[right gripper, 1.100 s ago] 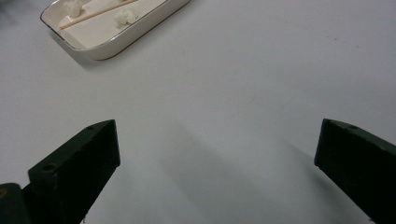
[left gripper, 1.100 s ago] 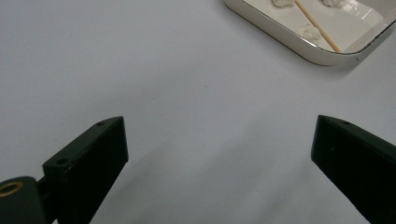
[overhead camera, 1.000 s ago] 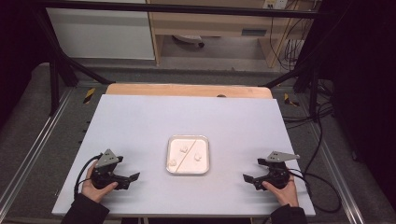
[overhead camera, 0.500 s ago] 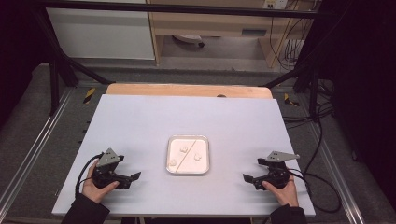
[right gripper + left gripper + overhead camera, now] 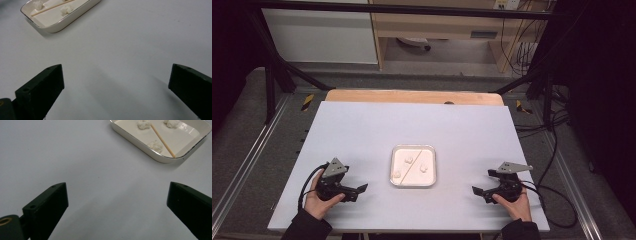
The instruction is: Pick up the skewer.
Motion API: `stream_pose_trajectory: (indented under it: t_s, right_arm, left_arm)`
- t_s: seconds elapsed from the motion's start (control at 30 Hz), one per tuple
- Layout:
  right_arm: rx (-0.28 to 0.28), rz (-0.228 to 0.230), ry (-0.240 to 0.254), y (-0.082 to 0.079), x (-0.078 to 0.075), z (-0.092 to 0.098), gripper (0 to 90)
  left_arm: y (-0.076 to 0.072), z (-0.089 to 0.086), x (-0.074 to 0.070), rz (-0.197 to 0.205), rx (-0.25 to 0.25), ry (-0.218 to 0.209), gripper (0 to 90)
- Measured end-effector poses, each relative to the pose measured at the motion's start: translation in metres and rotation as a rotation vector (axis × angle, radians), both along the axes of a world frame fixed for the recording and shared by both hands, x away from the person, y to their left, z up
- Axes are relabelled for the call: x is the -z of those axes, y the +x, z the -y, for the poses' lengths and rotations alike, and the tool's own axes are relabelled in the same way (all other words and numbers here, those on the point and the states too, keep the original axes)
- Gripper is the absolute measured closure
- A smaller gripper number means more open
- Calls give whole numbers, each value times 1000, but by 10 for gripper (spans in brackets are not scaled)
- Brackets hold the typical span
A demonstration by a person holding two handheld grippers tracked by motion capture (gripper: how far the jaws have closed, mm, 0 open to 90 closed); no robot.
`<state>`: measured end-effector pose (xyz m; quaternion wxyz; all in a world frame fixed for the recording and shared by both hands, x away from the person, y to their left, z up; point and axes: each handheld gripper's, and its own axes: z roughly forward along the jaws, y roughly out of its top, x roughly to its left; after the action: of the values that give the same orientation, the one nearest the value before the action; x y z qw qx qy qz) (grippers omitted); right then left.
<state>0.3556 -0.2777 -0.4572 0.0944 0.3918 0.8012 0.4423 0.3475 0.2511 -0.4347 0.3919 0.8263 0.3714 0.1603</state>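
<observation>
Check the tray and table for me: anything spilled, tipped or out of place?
Nothing stands out. The tray sits flat on the table, with three white lumps and a thin wooden stick inside. Nothing has spilled.

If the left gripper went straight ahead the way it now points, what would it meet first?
Probably the white tray. The left gripper, jaws wide open, faces bare table, with the tray ahead and slightly off to one side, so it might only clip the near rim.

Tray (image 5: 430,176) mid-table (image 5: 362,130); stick (image 5: 412,160), three lumps (image 5: 408,160) inside; claws flanking.
</observation>
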Motion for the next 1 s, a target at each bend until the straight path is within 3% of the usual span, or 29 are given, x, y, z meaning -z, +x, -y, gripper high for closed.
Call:
stream_pose_trajectory:
  t_s: [0.4, 1.0]
  right_arm:
    - [-3, 1, -10, 1, 1, -1, 6]
    - [-5, -2, -15, 1, 1, -1, 6]
  left_arm:
    - [5, 30, -16, -3, -5, 25, 41]
    - [18, 74, -25, -13, 13, 58, 71]
